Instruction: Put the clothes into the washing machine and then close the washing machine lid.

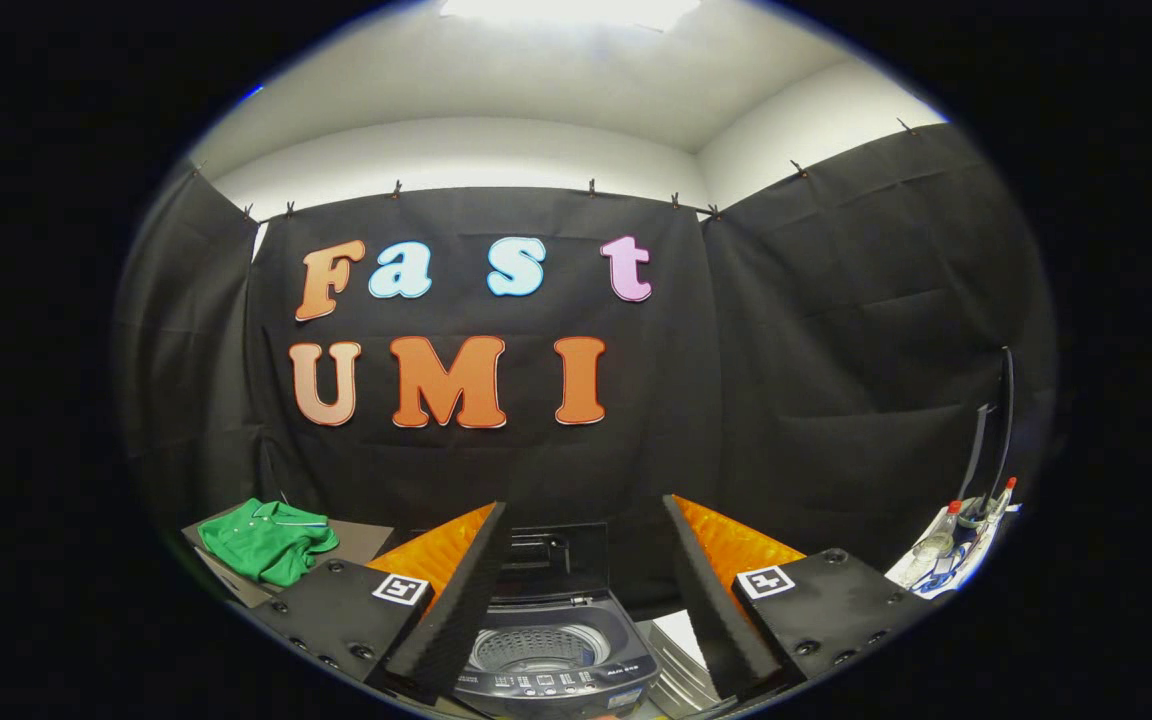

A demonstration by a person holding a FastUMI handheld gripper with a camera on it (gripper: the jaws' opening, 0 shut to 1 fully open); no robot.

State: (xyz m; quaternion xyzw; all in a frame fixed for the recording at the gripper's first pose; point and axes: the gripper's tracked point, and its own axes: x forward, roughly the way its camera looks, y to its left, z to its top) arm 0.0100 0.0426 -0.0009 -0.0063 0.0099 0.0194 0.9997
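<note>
Gripper (586, 520): fingers spread wide, nothing held between them; it hangs above and short of the washer.
Fingers: left finger (456, 590) and right finger (711, 590) frame the washing machine, touching neither it nor the clothes.
Washing machine (556, 665): small top-loader, seen between the fingers and below them; dark body, row of buttons along the front edge.
Lid (546, 555): raised, standing upright at the back edge of the machine, in front of the black cloth wall.
Drum (539, 648): open to view, perforated metal wall visible; contents at the bottom cannot be made out.
Clothes (268, 540): one green polo shirt with a light-trimmed collar, crumpled, lying on a brown box top (361, 542) to the left of the machine, beyond the left finger; it sits at the left end of that surface, well apart from the drum.
Right side: bottles with red caps (946, 535) on a white patterned cloth, beyond the right finger, far from the washer.
</note>
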